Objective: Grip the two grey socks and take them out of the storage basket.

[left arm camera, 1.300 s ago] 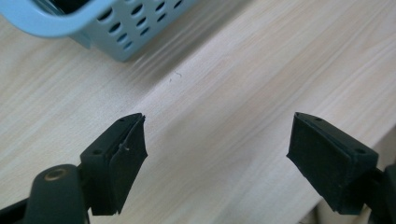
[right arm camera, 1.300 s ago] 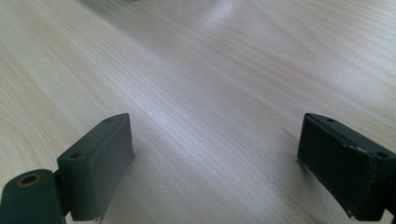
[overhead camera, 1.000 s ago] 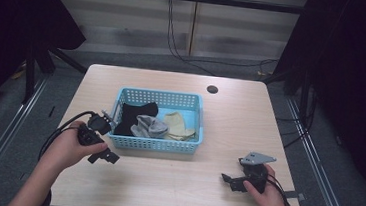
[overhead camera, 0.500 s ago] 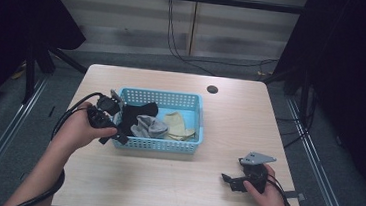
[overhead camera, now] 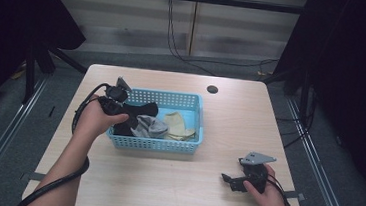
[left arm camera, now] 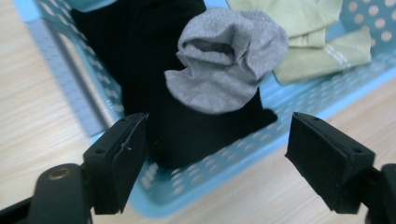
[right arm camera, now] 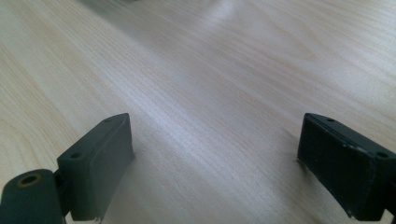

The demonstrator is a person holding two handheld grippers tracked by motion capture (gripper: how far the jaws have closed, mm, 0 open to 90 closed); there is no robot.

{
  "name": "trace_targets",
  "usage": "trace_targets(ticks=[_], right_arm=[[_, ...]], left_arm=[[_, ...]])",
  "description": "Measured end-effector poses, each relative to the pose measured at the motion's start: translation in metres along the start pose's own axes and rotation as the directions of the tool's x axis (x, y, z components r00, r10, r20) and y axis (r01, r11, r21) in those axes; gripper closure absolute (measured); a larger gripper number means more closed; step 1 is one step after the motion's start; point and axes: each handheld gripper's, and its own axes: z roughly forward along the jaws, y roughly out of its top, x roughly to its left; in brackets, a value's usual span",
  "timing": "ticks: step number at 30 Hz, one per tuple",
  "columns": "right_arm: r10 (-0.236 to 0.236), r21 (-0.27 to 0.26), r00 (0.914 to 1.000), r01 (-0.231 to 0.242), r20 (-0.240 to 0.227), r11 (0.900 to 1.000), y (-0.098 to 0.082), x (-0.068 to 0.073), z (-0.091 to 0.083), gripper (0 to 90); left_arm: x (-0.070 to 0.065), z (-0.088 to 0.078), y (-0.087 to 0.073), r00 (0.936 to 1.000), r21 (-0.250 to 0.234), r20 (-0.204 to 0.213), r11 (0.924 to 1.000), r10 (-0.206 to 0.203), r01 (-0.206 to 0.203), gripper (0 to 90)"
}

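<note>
The blue basket (overhead camera: 157, 143) serves as the landmark here. The left gripper (overhead camera: 122, 109) hangs over the basket's left end, jaws spread wide and gripping nothing; they have just been closing a little, with no cloth between the pads yet. In the left gripper view the grey sock (left arm camera: 229, 58) lies crumpled inside the basket, resting on top of a black sock (left arm camera: 154, 70) that spreads beneath it toward the basket's near wall. Pale yellow socks (left arm camera: 308, 42) lie further along the basket, touching the grey one at its far edge.

The right gripper (overhead camera: 238, 179) rests on the table (overhead camera: 212, 201) well to the right of the basket and in front of it, jaws released and empty (bare wood between them in the right gripper view).

Handling judgement: the grey sock is light, soft and limp; it will sag and fold when lifted, with no risk of breakage. The raised bunched fold at its top offers the best hold, standing clear of the black sock. A low pinch could catch both layers, and the basket's mesh may snag a jaw tip.
</note>
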Motion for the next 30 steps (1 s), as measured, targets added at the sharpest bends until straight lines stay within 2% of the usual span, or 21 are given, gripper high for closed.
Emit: trace_targets(ticks=[2,6,10,13,16,19,22,24,25,28,29,30], right_arm=[[0.0,0.0,1.0,0.0,0.0,1.0,0.0,0.0,0.0,9.7],[0.0,-0.001,1.0,0.0,0.0,1.0,0.0,0.0,0.0,9.7],[0.0,-0.002,1.0,0.0,0.001,1.0,0.0,0.0,0.0,9.8],[0.0,-0.001,1.0,0.0,0.0,1.0,0.0,0.0,0.0,9.8],[0.001,-0.001,1.0,-0.001,0.001,1.0,0.0,0.0,0.0,9.8],[0.0,-0.002,1.0,0.0,0.001,1.0,0.0,0.0,0.0,9.8],[-0.002,-0.002,1.0,0.002,0.001,1.0,0.0,0.0,0.0,9.7],[-0.001,-0.001,1.0,0.001,0.0,1.0,0.0,0.0,0.0,9.7],[0.0,-0.002,1.0,0.0,0.0,1.0,0.0,0.0,0.0,9.8],[0.0,-0.002,1.0,0.0,0.0,1.0,0.0,0.0,0.0,9.8],[-0.001,-0.001,1.0,0.001,-0.001,1.0,0.0,0.0,0.0,9.7],[-0.002,-0.003,1.0,0.002,0.0,1.0,0.0,0.0,0.0,9.7]], left_arm=[[-0.003,0.007,0.004,0.9998,0.0,-0.005,0.9999,-0.017,0.017,20.6],[-0.008,0.018,0.014,0.9994,0.002,-0.026,0.9997,-0.024,0.024,21.2],[-0.013,0.034,0.02,0.9995,0.038,-0.008,0.9988,-0.03,0.03,23.2],[-0.014,0.041,0.021,0.9991,0.04,-0.01,0.9984,-0.04,0.041,23.9],[-0.015,0.052,0.023,0.9987,0.011,-0.003,0.9987,-0.05,0.05,24.0],[-0.014,0.056,0.025,0.9988,0.002,-0.01,0.9989,-0.048,0.048,23.9],[-0.008,0.064,0.027,0.9975,0.001,-0.005,0.9976,-0.07,0.07,22.5],[-0.006,0.066,0.027,0.9975,0.002,-0.007,0.9975,-0.071,0.071,22.4],[-0.004,0.069,0.028,0.9968,-0.009,-0.018,0.9969,-0.079,0.078,22.4],[-0.001,0.071,0.03,0.9972,-0.009,-0.023,0.9974,-0.072,0.071,22.0],[-0.001,0.072,0.03,0.9968,-0.013,-0.017,0.9969,-0.078,0.078,22.0],[-0.001,0.075,0.032,0.9972,-0.027,0.006,0.9969,-0.074,0.074,22.0]])
